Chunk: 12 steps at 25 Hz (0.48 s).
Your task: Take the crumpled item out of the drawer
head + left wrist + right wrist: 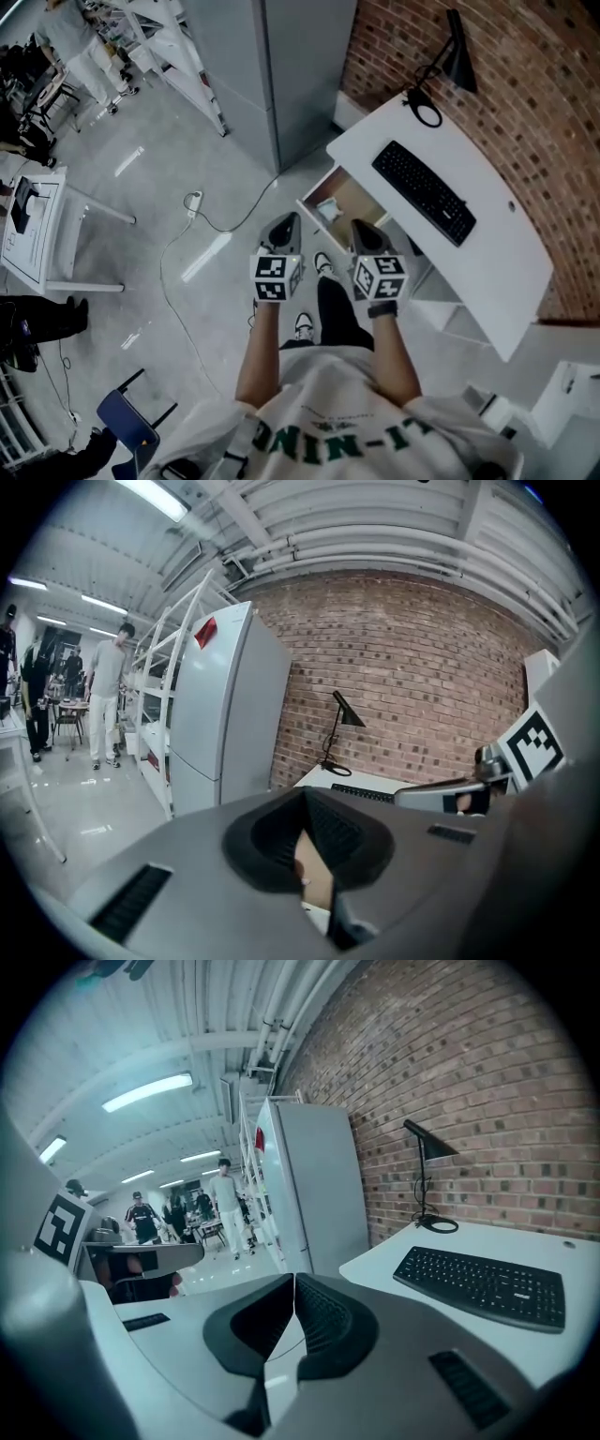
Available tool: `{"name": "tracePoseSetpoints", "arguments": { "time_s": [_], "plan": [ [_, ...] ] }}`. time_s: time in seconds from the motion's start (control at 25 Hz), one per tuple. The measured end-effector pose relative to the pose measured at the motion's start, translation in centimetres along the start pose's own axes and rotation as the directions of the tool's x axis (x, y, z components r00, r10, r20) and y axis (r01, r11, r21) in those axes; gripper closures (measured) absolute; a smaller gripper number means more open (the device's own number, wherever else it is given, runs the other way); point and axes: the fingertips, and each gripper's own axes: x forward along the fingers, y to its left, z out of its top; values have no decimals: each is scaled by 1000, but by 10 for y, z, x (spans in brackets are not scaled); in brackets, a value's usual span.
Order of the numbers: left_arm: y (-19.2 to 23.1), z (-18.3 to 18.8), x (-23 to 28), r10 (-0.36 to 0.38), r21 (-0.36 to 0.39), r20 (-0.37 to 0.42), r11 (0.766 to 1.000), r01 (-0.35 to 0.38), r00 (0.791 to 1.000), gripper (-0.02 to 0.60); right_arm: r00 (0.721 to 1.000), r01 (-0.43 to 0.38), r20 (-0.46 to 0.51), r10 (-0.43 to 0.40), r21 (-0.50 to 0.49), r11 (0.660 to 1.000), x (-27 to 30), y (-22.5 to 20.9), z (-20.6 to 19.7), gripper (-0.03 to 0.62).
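Though the drawer (pixel 354 199) gapes, its inside blurs — left tool (pixel 289 221) and right tool (pixel 362 226) both clenched, empty.

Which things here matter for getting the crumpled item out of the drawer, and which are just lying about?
Job:
- open drawer (crumpled item not clearly visible)
- left gripper, shut
- right gripper, shut

Lying about:
- keyboard
- desk lamp
- floor cable

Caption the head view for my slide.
Left gripper and right gripper, both shut, near the open drawer of a desk.
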Motion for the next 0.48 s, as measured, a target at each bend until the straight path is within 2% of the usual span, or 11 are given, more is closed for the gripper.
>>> {"name": "tracePoseSetpoints", "arguments": {
  "time_s": [0.2, 0.32, 0.48],
  "plan": [
    [24, -12, 42, 20, 15, -55, 1000, -20, 998, 588, 995, -12, -95, 13, 5, 1000, 55, -19, -19, 589],
    [32, -27, 64, 19, -18, -106, 1000, -21, 994, 588, 984, -13, -175, 19, 36, 999, 84, -34, -46, 591],
    [37, -42, 93, 21, -55, -131, 998, -28, 991, 588, 958, -15, -285, 37, 77, 997, 106, -47, -84, 589]
  ]
}}
